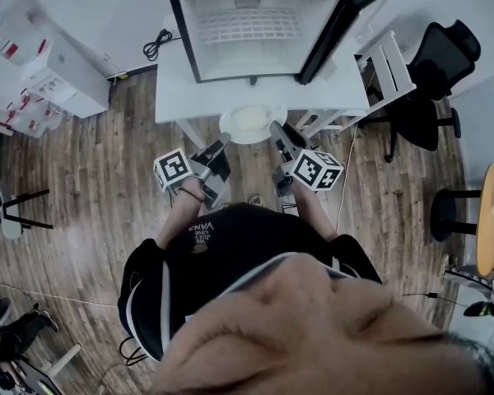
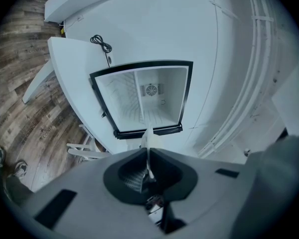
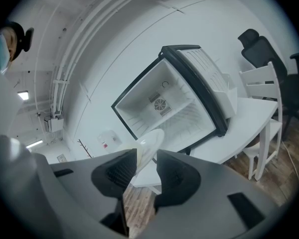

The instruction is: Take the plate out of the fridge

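Observation:
A white plate (image 1: 249, 123) hangs in the air in front of the open, empty mini fridge (image 1: 255, 27), over the front edge of the white table (image 1: 173, 89). My left gripper (image 1: 224, 143) is shut on the plate's left rim. My right gripper (image 1: 276, 130) is closed on its right rim with the jaws wider apart. In the left gripper view the plate (image 2: 147, 142) shows edge-on between the closed jaws of that gripper (image 2: 148, 156), with the fridge (image 2: 144, 98) beyond. In the right gripper view the plate (image 3: 149, 144) sits between the pads of the right gripper (image 3: 145, 159).
The fridge door (image 1: 350, 11) stands open to the right. A white chair (image 1: 387, 64) and a black office chair (image 1: 436, 72) stand right of the table. A black cable (image 1: 156, 44) lies on the table's left back. White boxes (image 1: 58, 68) sit at far left, a round wooden table (image 1: 492, 216) at far right.

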